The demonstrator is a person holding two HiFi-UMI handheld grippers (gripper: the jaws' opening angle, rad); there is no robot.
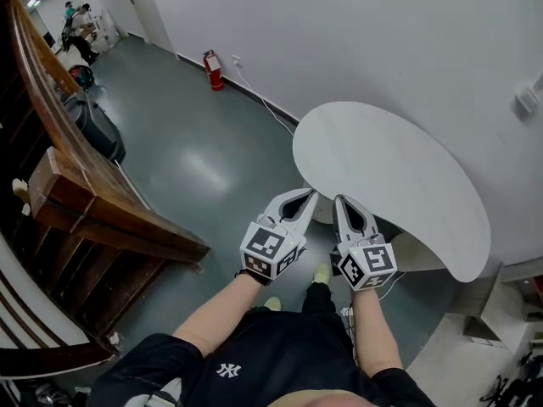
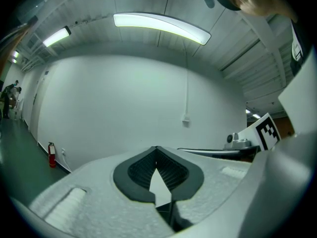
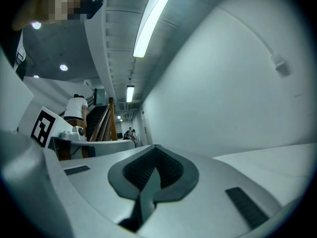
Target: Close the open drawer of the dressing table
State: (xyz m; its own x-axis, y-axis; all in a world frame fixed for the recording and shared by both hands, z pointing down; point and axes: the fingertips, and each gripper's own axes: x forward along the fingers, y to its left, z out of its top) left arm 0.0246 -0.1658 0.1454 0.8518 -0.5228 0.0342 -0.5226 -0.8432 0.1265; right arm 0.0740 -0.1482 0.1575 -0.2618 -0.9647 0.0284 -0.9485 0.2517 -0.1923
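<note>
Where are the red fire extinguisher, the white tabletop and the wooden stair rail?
fire extinguisher (image 1: 214,69), head view, middle of its red body.
white tabletop (image 1: 399,176), head view, bare middle of the top.
wooden stair rail (image 1: 119,213), head view, its broad lower end.

Ahead and to the left of your left gripper (image 1: 310,193), locate a red cylindrical fire extinguisher (image 1: 213,69) standing against the white wall (image 1: 339,32). Well to the left of that gripper, a dark wooden stair banister (image 1: 93,189) and a black bag (image 1: 100,130) stand on the glossy grey-green floor (image 1: 195,168).
</note>
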